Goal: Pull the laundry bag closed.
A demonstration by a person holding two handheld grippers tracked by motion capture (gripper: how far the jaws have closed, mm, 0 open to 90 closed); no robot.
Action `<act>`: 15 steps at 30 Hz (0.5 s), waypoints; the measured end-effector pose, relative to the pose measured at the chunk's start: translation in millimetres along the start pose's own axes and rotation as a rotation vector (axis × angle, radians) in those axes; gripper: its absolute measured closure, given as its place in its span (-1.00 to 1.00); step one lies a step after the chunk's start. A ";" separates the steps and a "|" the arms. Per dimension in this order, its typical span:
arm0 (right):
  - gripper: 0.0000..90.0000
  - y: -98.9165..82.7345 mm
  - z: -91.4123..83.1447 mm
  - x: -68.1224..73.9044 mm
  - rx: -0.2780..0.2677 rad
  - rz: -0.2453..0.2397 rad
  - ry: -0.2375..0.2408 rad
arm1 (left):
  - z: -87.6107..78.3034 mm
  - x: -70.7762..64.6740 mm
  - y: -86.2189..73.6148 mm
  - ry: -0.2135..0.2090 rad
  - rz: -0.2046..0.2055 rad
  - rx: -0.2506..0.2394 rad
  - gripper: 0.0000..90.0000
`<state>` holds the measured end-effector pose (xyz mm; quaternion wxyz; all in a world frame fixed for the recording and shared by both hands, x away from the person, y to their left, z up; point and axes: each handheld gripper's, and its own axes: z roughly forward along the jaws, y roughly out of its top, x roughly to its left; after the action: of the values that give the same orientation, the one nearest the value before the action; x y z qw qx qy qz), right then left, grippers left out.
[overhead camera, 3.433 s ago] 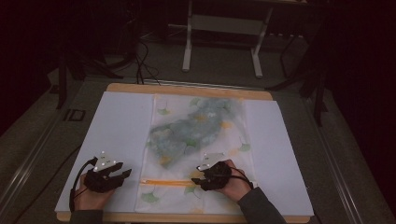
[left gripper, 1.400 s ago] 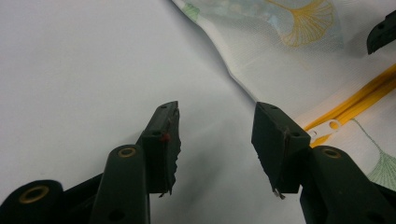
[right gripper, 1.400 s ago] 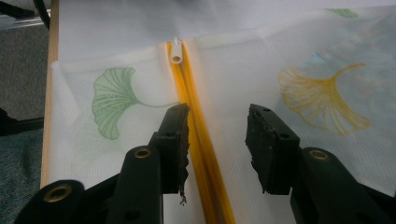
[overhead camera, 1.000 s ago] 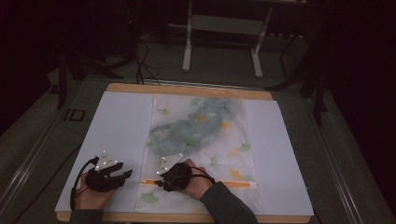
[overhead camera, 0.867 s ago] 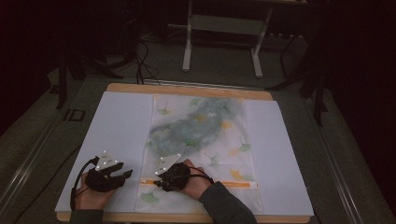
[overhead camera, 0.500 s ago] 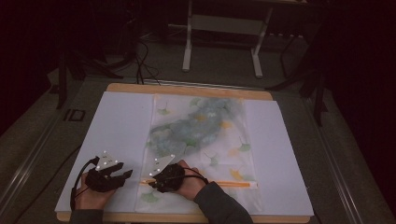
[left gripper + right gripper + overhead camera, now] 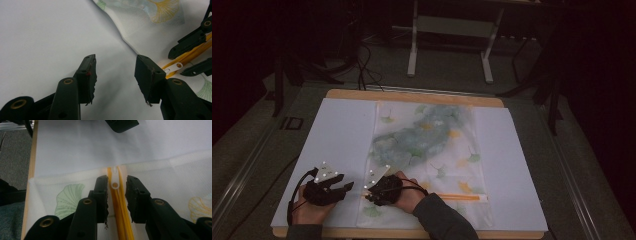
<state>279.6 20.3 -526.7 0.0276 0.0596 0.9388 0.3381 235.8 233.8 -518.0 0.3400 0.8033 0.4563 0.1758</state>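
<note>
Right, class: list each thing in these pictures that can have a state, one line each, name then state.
Mesh bag: lying flat on the white sheet, something green-grey inside.
Orange zipper: run along the bag's near edge; open or zipped, cannot tell.
White zipper pull: at the zipper's end, lying flat, ungripped.
Right tool: jaws closing either side of the pull, not yet pressing.
Left tool: open, holding nothing.

2 black grippers: left gripper (image 7: 343,188) and right gripper (image 7: 368,194), each had brass-ringed screw holes, worn jagged pads (image 7: 91,75), grey 3-cornered plate with white dots, black cable. Grey-green sleeve (image 7: 444,220).
</note>
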 end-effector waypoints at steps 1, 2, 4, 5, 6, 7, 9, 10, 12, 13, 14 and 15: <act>0.59 0.6 0.9 -0.6 0.000 -0.003 0.002 | 0.0 0.1 0.0 0.000 0.001 0.001 0.15; 0.60 1.2 1.7 -0.6 0.001 0.001 0.002 | 0.0 0.2 -0.1 -0.001 0.001 0.001 0.15; 0.64 2.0 3.1 -1.7 0.004 -0.001 0.006 | 0.1 0.3 0.0 -0.001 0.004 0.001 0.15; 0.65 2.3 3.8 -1.8 0.007 0.002 0.007 | 0.1 0.2 0.0 0.000 0.003 0.001 0.15; 0.66 2.4 4.5 -2.2 0.006 0.003 0.010 | 0.1 0.3 0.0 -0.001 0.005 0.002 0.15; 0.68 2.7 5.0 -2.9 0.012 0.003 0.012 | 0.1 0.3 0.0 -0.001 0.005 0.002 0.15; 0.68 2.8 6.1 -3.8 0.012 0.009 0.020 | 0.2 0.2 0.0 0.000 0.005 0.002 0.15; 0.68 3.0 6.3 -4.3 0.014 0.015 0.023 | 0.3 0.1 0.0 0.000 0.004 0.001 0.15; 0.68 3.6 7.0 -5.3 0.012 0.014 0.028 | 0.4 -0.2 0.1 -0.001 0.003 0.001 0.15; 0.69 4.6 7.8 -5.9 0.015 0.015 0.032 | 0.5 -0.2 0.1 -0.001 0.003 0.001 0.15; 0.69 4.6 7.8 -5.9 0.015 0.015 0.032 | 0.4 -0.2 0.1 -0.001 0.003 0.002 0.15; 0.70 5.8 8.2 -6.6 0.023 0.013 0.037 | 0.4 -0.2 0.1 -0.001 0.003 0.001 0.15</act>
<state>287.5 29.1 -529.3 0.0071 0.0597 0.9426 0.3285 236.0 233.4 -518.2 0.3395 0.8043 0.4551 0.1754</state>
